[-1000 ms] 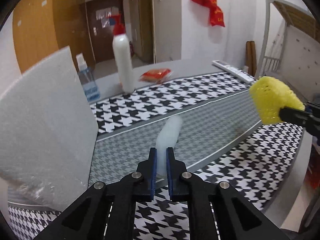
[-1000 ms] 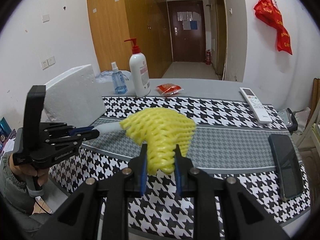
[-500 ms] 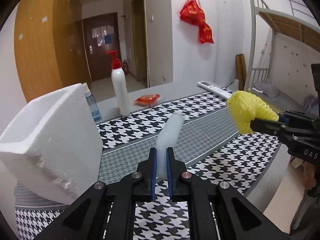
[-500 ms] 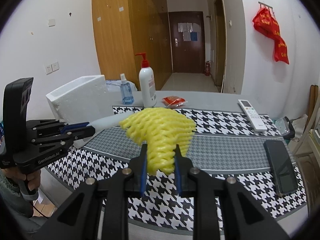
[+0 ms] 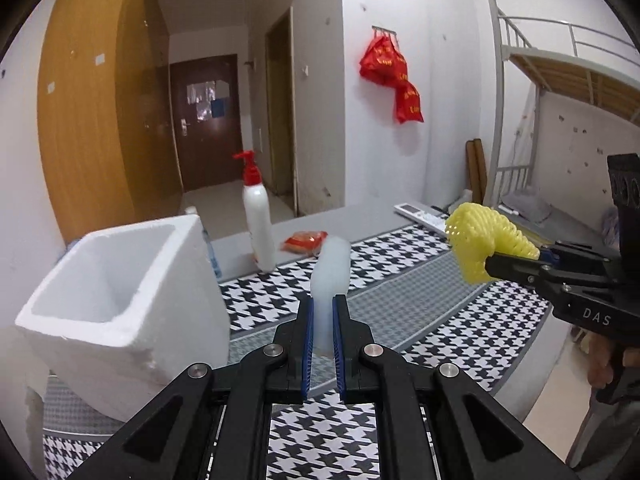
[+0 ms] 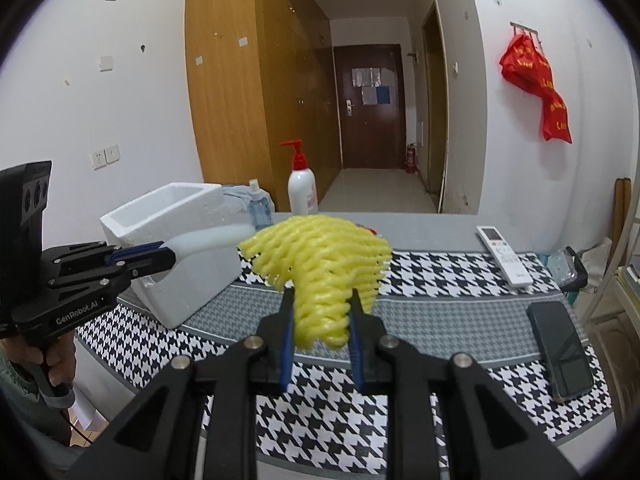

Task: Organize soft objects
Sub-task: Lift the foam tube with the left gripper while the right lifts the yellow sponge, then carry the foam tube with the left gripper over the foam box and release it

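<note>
Over the last second both tools have risen above the surface [image 6: 440, 312], and the white foam box [image 5: 120, 308] that first showed the left camera only its blank side wall now shows its open mouth, seemingly empty inside; that suggests the two held pieces are being carried up for a drop into it, with neither let go yet. The box stands at the left end of the houndstooth cloth, near the left tongs [image 5: 322, 344], which are clamped tight on a white foam tube [image 5: 330, 276] that sticks forward and up from between them. The right tongs [image 6: 320, 344] are closed on a yellow foam net [image 6: 320, 268], squeezing its lower part while the rest fans out above; in the left view it hangs well to the right of the box, so it has farther to travel. Nothing lies between either piece and the box opening, though the box's near wall must be cleared from above. Behind the box stand a white pump bottle [image 6: 303, 196] and a small blue spray bottle [image 6: 259, 212], with a red packet [image 5: 304, 240] beside them; a remote control [image 6: 503, 255] and a dark phone [image 6: 560, 350] lie far right, out of the way.
</note>
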`<state>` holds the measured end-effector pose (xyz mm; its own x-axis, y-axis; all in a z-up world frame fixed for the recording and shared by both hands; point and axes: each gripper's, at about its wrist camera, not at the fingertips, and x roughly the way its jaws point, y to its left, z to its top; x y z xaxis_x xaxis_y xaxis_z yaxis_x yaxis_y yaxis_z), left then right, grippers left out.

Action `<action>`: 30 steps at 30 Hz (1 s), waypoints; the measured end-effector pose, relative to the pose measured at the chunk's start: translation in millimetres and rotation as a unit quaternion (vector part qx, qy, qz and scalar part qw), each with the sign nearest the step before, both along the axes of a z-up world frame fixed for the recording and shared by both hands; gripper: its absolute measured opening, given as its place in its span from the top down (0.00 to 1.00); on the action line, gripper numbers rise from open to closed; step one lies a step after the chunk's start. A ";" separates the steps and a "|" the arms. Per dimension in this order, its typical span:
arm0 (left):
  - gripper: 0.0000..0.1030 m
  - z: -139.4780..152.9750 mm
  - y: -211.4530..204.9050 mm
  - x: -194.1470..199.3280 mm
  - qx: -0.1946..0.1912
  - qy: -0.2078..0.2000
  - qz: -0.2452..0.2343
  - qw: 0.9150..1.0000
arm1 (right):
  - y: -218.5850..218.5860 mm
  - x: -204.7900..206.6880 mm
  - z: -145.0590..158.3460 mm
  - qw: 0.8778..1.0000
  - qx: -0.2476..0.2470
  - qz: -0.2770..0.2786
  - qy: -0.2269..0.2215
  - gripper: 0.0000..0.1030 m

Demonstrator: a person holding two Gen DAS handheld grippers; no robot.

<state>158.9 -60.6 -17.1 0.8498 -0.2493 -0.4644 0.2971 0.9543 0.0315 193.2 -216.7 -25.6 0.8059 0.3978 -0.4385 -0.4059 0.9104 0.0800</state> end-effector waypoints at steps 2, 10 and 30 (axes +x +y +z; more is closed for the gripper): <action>0.91 3.4 4.7 -2.2 -0.004 -0.007 0.002 1.000 | 3.2 -1.2 3.2 1.000 0.001 0.003 -0.007 0.74; 0.91 16.0 20.0 -11.7 -0.018 -0.030 0.011 0.999 | 12.5 -1.5 10.6 1.000 0.007 0.006 -0.019 0.74; 0.91 31.1 48.7 -6.7 -0.031 -0.059 0.054 0.996 | 30.9 2.5 29.0 0.999 0.004 0.017 -0.039 0.74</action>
